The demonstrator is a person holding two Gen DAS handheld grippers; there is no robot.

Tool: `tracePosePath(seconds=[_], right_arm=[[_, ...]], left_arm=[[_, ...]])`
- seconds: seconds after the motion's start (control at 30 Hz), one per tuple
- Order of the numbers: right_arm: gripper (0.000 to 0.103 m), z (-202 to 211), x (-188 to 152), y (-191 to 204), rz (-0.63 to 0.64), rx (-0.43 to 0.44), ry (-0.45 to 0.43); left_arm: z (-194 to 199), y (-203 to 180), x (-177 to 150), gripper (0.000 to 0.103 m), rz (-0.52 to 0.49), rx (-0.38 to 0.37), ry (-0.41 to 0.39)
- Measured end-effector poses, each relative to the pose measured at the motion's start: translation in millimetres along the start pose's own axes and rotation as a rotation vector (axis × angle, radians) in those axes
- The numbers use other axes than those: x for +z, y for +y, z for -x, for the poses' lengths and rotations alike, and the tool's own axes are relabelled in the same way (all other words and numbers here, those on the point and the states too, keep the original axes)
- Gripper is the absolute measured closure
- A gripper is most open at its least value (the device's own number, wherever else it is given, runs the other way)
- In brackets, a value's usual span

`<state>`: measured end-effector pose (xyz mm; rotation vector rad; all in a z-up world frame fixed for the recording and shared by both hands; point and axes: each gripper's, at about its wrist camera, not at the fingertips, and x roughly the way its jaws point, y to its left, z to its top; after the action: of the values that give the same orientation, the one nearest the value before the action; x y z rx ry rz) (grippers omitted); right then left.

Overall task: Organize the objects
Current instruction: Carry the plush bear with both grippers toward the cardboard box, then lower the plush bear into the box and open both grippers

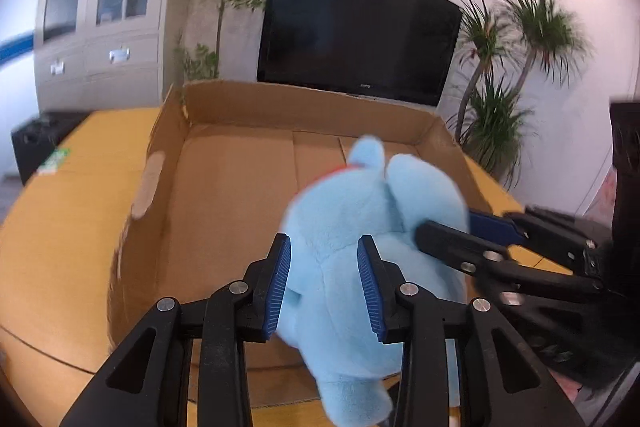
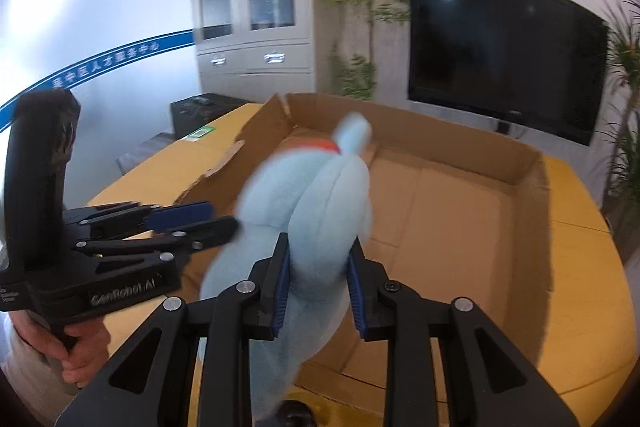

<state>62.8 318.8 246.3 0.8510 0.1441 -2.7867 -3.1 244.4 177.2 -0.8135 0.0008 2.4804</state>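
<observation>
Both grippers hold one blue plush toy point(image 1: 360, 227) over the near part of an open cardboard box point(image 1: 168, 187). The left gripper point(image 1: 325, 287) has its blue pads point(image 1: 280, 283) against the toy's body; its neighbour, the right gripper point(image 2: 318, 289), pinches a narrower fold of the same toy, the pads pressed into the fabric on both sides. In the left wrist view the right gripper reaches in from the right, its fingers on the toy's flank; in the right wrist view the left gripper comes in from the left, with a hand point(image 2: 80, 351) round its handle. Ahead of both, the box floor point(image 2: 440, 219) lies bare cardboard, with nothing seen in it. Its left wall point(image 1: 156, 171) stands close to the left gripper's side, its far wall point(image 2: 420, 131) well ahead, and its right wall point(image 2: 532, 227) well apart from the right gripper. The box rests on a yellow table point(image 2: 580, 267), which shows open surface to left and right of the box. Beyond the table's far edge hang a dark screen point(image 1: 360, 27), plants point(image 1: 500, 99) and a grey cabinet point(image 2: 252, 7).
</observation>
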Motion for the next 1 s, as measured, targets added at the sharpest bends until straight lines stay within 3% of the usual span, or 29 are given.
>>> tracePosePath(seconds=[0.03, 0.13, 0.23, 0.33, 0.4, 0.57, 0.73, 0.83, 0.93, 1.0], right_arm=[[0.08, -4.5, -0.9, 5.8, 0.024, -0.035, -0.002], [0.08, -13.1, -2.8, 4.9, 0.027, -0.068, -0.006], [0.08, -11.6, -2.2, -2.9, 0.009, -0.057, -0.003], [0.08, -10.7, -6.0, -12.0, 0.004, -0.061, 0.001], [0.08, -12.3, -9.7, -20.4, -0.017, -0.076, 0.006], [0.078, -19.4, -17.7, -51.1, -0.107, -0.08, 0.039], [0.077, -21.5, -31.3, -77.9, -0.213, -0.051, 0.089], [0.077, -23.6, -39.0, -92.3, -0.262, -0.025, 0.124], [0.072, -26.3, -47.6, -103.7, -0.314, 0.017, 0.16], [0.066, -30.0, -51.7, -109.2, -0.334, 0.04, 0.185]], left_arm=[[-1.3, -4.1, -1.8, 0.076, -0.025, 0.055, -0.012], [-12.7, 3.8, -2.1, 0.076, 0.016, -0.003, 0.047], [-25.0, 13.7, -2.6, 0.073, 0.066, -0.006, 0.096], [-40.0, 24.4, -5.1, 0.057, 0.126, -0.044, 0.163], [-47.1, 29.0, -6.6, 0.036, 0.15, -0.071, 0.196], [-68.8, 30.7, -12.8, 0.023, 0.16, -0.067, 0.299], [-92.1, 31.3, -26.4, 0.023, 0.208, -0.084, 0.425], [-104.9, 34.9, -33.6, 0.023, 0.281, -0.141, 0.505], [-118.4, 42.8, -43.7, 0.023, 0.384, -0.202, 0.536], [-125.6, 45.7, -48.5, 0.031, 0.429, -0.221, 0.541]])
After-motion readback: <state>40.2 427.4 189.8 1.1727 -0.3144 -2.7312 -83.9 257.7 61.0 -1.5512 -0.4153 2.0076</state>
